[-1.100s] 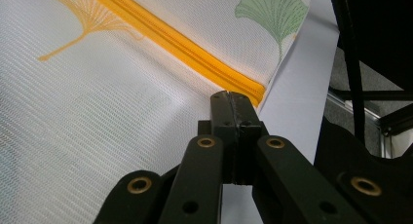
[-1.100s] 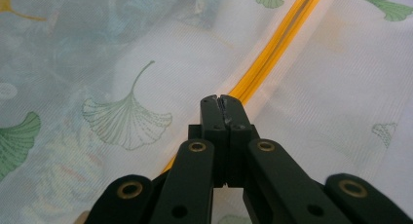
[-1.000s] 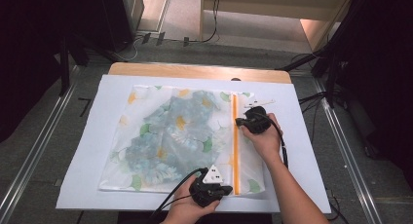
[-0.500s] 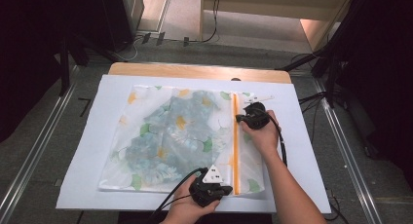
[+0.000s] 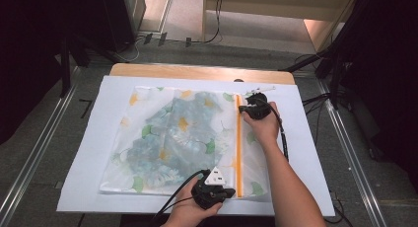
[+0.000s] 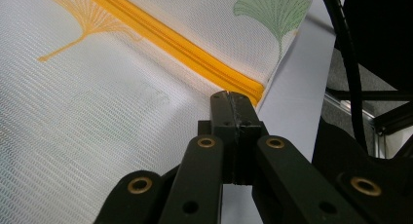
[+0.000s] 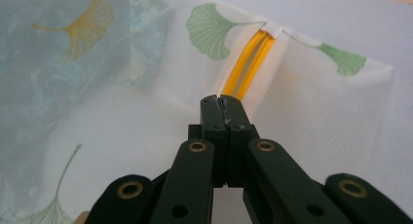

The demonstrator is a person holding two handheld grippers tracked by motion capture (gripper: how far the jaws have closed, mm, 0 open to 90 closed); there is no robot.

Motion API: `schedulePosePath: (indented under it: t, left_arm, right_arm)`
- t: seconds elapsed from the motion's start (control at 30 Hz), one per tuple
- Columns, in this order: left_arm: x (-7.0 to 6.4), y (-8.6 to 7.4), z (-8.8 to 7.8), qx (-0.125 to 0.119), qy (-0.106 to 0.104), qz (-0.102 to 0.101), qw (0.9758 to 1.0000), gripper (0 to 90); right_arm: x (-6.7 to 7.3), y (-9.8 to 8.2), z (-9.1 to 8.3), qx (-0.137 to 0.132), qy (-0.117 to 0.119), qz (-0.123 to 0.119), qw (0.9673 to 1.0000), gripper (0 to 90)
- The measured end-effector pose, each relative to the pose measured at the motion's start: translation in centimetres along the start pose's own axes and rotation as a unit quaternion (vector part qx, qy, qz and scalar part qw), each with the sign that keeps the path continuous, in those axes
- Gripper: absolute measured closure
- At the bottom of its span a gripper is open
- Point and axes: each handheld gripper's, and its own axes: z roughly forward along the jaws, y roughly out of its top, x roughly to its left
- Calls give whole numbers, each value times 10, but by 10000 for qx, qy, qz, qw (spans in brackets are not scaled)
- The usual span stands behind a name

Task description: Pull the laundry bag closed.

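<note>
Zipping of the mesh bag [image 5: 172, 138] looks nearly finished, judging by the zipper's state.

High view: bag lies flat on the white sheet [image 5: 88, 138] covering the table; folded printed cloth shows through the mesh. The orange zipper [image 5: 238, 143] runs along the bag's right side. Left gripper [image 5: 227, 191] sits at the zipper's near end; right gripper [image 5: 242, 108] at its far end.

Left gripper view: jaws pressed together at the near corner of the bag, just by the zipper's end [image 6: 243, 85]. They seem to pinch the mesh edge there, though the fabric between them is hidden. Zipper here reads closed.

Right gripper view: jaws clenched together over the zipper line; likely clamped on the slider, which I cannot make out. Ahead of the tips, a short stretch of zipper [image 7: 248, 63] gapes open up to the bag's hem.

Judgement: most of the length is closed; left is the last short run to the far end, then letting go.
</note>
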Motion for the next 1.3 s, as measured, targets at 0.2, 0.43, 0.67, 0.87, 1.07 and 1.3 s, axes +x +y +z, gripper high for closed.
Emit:
schedulePosePath:
  t: [0.2, 0.43, 0.67, 0.87, 1.07, 1.3]
  left_arm:
    - [1, 0, 0, 29, -25, -29, 10000, 900]
    - [0, 0, 0, -11, -32, -37, 10000, 900]
    - [0, 0, 0, -11, -18, -10, 10000, 900]
    - [1, 0, 0, -9, -33, -18, 10000, 900]
    - [0, 0, -1, -17, -90, 30, 10000, 900]
    - [7, 2, -5, -274, -250, -168, 9992, 580]
  right_arm:
    - [-4, 17, 10, 18, -108, -36, 9999, 900]
    - [-16, 26, 26, -118, -115, 527, 9985, 900]
    - [-23, 40, 34, -178, -210, 739, 9969, 900]
    - [-23, 47, 30, -451, -70, 916, 9948, 900]
    - [-23, 39, 19, -487, 40, 876, 9950, 593]
    - [-23, 10, 0, -555, 204, 821, 9949, 392]
